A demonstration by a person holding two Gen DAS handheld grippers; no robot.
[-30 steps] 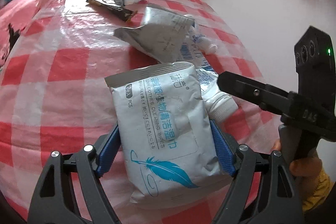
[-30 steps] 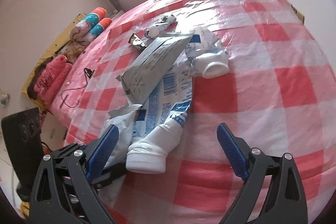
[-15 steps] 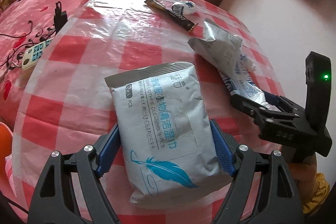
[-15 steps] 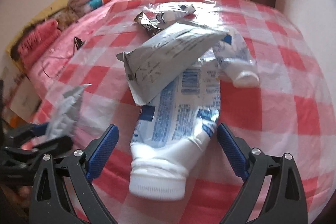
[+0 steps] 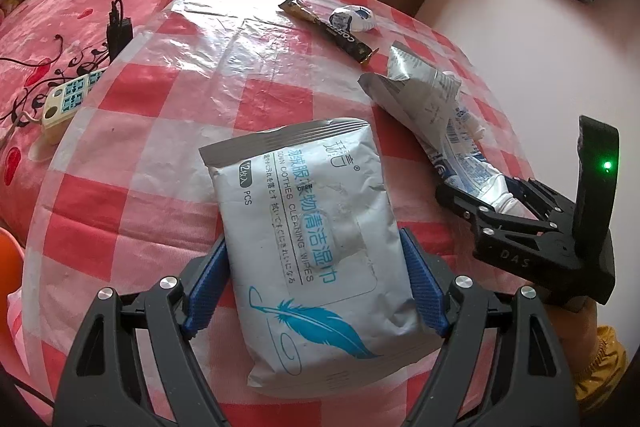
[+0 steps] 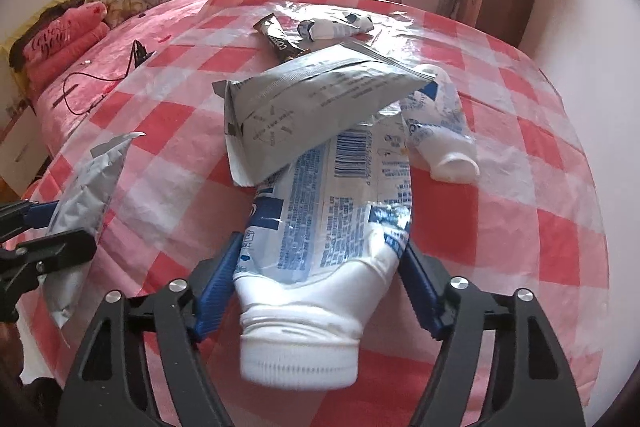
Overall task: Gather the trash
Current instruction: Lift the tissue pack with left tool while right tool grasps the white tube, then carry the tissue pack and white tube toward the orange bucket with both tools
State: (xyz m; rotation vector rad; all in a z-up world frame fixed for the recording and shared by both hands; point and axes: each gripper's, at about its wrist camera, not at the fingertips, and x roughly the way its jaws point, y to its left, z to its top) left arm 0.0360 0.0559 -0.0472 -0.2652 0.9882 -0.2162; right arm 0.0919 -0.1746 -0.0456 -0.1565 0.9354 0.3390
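Checked plastic sheet (image 5: 248, 75) over bed carries all trash. L gripper (image 5: 316, 291) already clamps wipes pack (image 5: 308, 227), long axis 12–6 o'clock, pads on both long edges. R gripper (image 6: 320, 279) at approx. 3 o'clock from it, jaws closing astride squeezed tube (image 6: 332, 211); tube axis 12–6, cap nearest tool, far end under grey pouch (image 6: 316, 103) at 11 o'clock, so withdraw along axis.

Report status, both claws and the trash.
Left claw clamped on wipes pack. Right claw closing around big tube. Grey pouch overlaps tube's far end.
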